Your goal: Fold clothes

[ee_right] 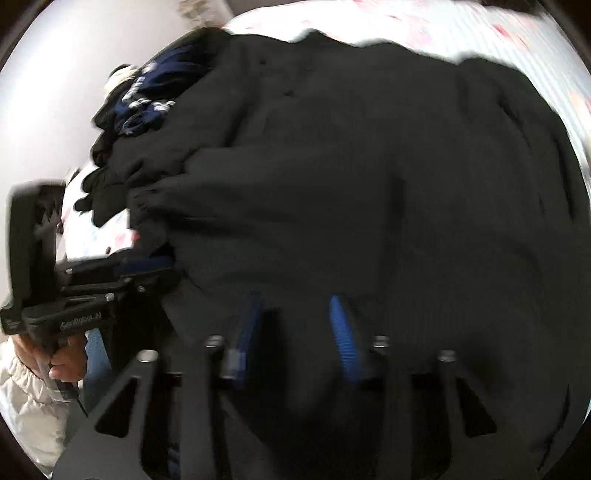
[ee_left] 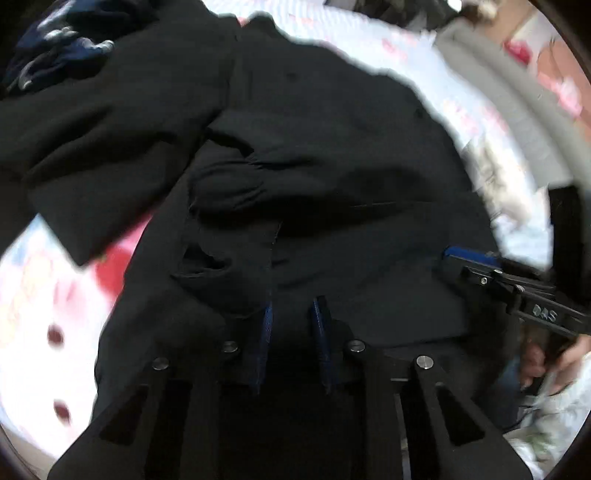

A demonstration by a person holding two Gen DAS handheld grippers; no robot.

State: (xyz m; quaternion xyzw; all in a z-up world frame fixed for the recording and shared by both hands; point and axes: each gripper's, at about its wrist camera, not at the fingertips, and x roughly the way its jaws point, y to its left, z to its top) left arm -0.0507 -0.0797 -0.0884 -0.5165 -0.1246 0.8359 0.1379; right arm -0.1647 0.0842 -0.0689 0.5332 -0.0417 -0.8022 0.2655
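In the upper left of the left wrist frame, a navy garment with pale print (ee_left: 55,48) lies bunched at the far edge of the bed, likely set aside. Right of it a black sleeve (ee_left: 107,162) slants down toward the lower left, laid across the patterned bedsheet (ee_left: 33,295). The black garment (ee_left: 332,166) fills the middle of the frame, spread over the bed with a gathered cuff folded onto its body, a lie that would fit a sleeve turned inward for folding. At the bottom centre the left gripper (ee_left: 291,317) points up the frame over the near hem; its blue-padded fingers stand a narrow gap apart with dark cloth across them, and blur keeps me from telling whether they pinch it. At the right edge the right gripper (ee_left: 469,258) reaches in sideways from the lower right, its tip on the hem, the holding hand (ee_left: 554,362) partly seen below.

In the right wrist frame, the left gripper (ee_right: 147,269) enters from the left edge, gripped by a hand (ee_right: 62,362) in a pale padded sleeve (ee_right: 22,398). The navy garment (ee_right: 147,96) sits upper left, the black garment (ee_right: 369,184) across the middle, bedsheet (ee_right: 443,22) along the top. At the bottom centre the right gripper (ee_right: 295,325) points forward, fingers moderately apart over the cloth; a hold is not clear. Both tools level at the near hem suggests a paired lift.
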